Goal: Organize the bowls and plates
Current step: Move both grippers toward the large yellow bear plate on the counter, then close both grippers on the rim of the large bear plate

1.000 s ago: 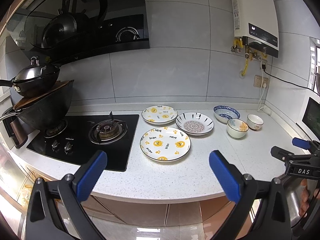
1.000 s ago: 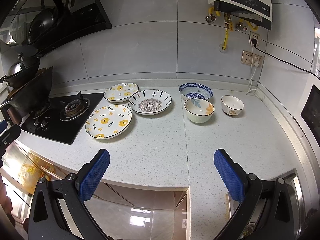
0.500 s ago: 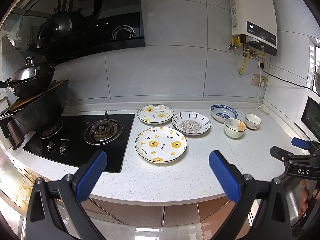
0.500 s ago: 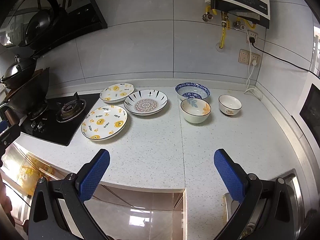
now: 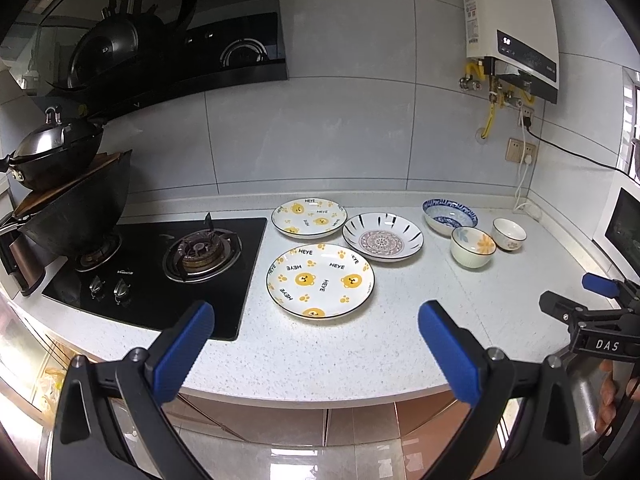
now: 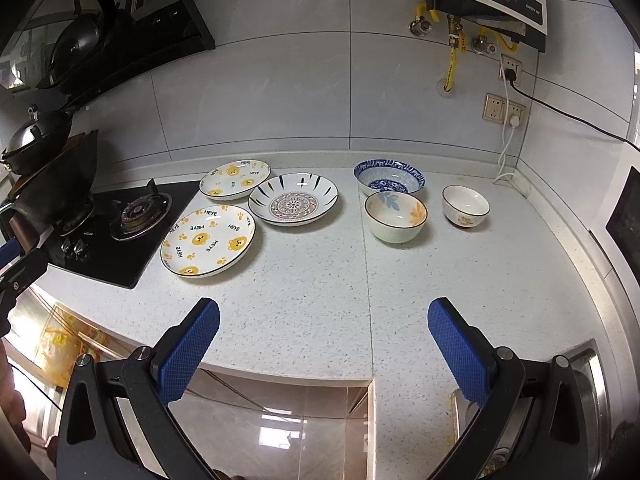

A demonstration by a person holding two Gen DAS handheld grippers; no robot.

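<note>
Three round ceramic plates (image 5: 320, 280) and three ceramic bowls (image 6: 395, 216), unstacked, are now framed closer ahead of both spread, empty jaw pairs, left gripper (image 5: 316, 350) and right gripper (image 6: 323, 350); stacking is judged unstarted.

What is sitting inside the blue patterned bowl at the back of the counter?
Nothing shows inside the blue patterned bowl: only its painted interior. The flower bowl in front touches or overlaps its near rim, hiding little of the inside.

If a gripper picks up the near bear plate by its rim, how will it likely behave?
The near bear plate looks glazed and glossy, so probably slippery between the jaws. It seems ceramic: rigid, likely fragile if dropped on the counter. Being wide and shallow, it may tilt when held by one edge.
</note>
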